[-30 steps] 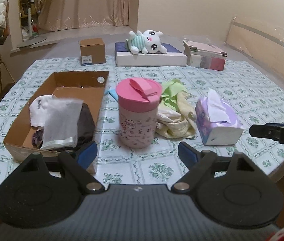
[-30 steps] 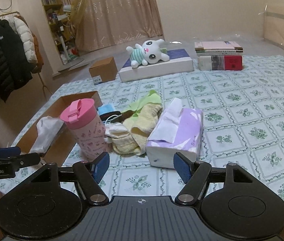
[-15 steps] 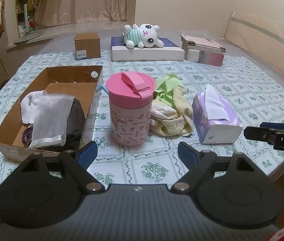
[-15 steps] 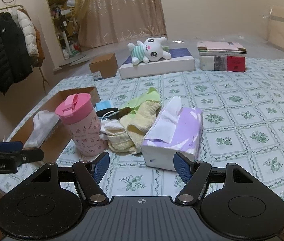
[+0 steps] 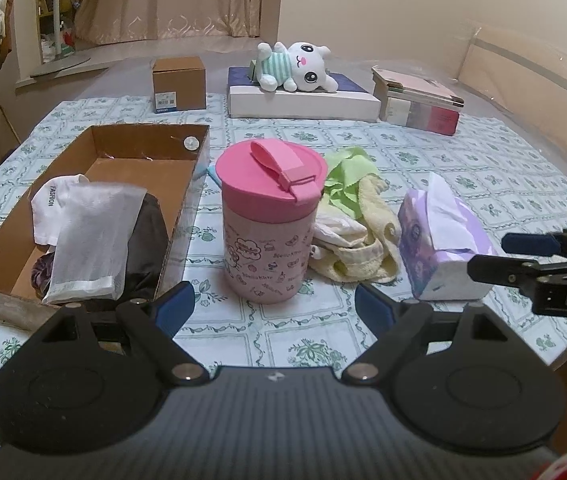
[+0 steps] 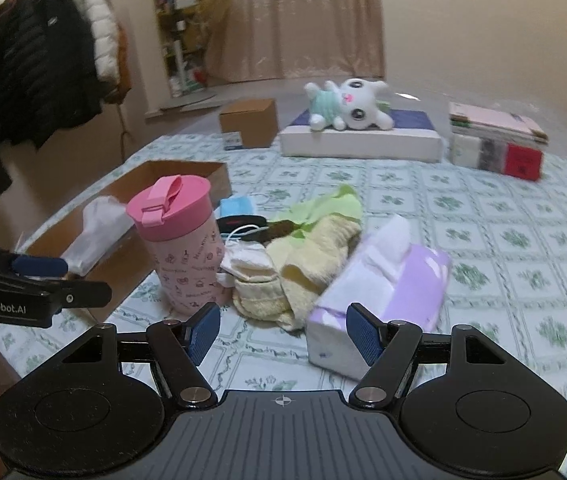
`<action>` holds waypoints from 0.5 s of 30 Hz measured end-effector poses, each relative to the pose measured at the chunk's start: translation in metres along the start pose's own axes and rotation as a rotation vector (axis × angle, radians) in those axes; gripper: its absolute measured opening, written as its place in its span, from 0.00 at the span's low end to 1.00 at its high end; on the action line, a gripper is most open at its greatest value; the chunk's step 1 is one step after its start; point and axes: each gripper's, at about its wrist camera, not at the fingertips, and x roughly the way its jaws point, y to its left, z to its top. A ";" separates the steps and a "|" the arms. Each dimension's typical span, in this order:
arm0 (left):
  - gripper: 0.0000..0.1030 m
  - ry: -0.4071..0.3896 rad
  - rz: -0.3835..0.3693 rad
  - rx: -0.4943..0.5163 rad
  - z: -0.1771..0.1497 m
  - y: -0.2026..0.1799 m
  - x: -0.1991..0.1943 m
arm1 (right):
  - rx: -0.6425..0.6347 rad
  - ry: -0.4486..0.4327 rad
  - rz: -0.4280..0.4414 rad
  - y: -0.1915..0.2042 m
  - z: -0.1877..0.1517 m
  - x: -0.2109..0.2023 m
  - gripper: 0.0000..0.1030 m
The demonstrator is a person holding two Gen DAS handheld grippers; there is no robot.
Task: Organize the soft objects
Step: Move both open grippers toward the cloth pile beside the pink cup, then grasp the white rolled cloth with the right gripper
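Patterned tablecloth (image 5: 423, 152) bears a cardboard box (image 5: 95, 152) at left, already holding folded cloths (image 5: 91, 236). Yellow-green towels (image 5: 359, 216) remain heaped between pink cup (image 5: 271, 224) and tissue pack (image 5: 439, 240). Left gripper (image 5: 269, 306) and right gripper (image 6: 283, 328): jaws apart, empty.

A yellow towel (image 6: 307, 268) lies between pink cup (image 6: 181, 240) and tissue pack (image 6: 387, 280).

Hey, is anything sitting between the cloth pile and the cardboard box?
Yes. The pink cup stands upright between the cloth pile and the cardboard box, right on the straight path across.
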 end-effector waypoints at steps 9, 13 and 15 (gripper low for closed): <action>0.83 0.020 0.006 -0.018 0.002 0.010 0.026 | -0.151 0.028 0.020 0.004 0.015 0.052 0.68; 0.83 0.033 -0.001 -0.030 -0.002 0.013 0.038 | -0.234 0.045 0.041 0.012 0.018 0.076 0.67; 0.82 0.038 -0.004 -0.035 -0.003 0.014 0.043 | -0.277 0.053 0.051 0.016 0.019 0.089 0.63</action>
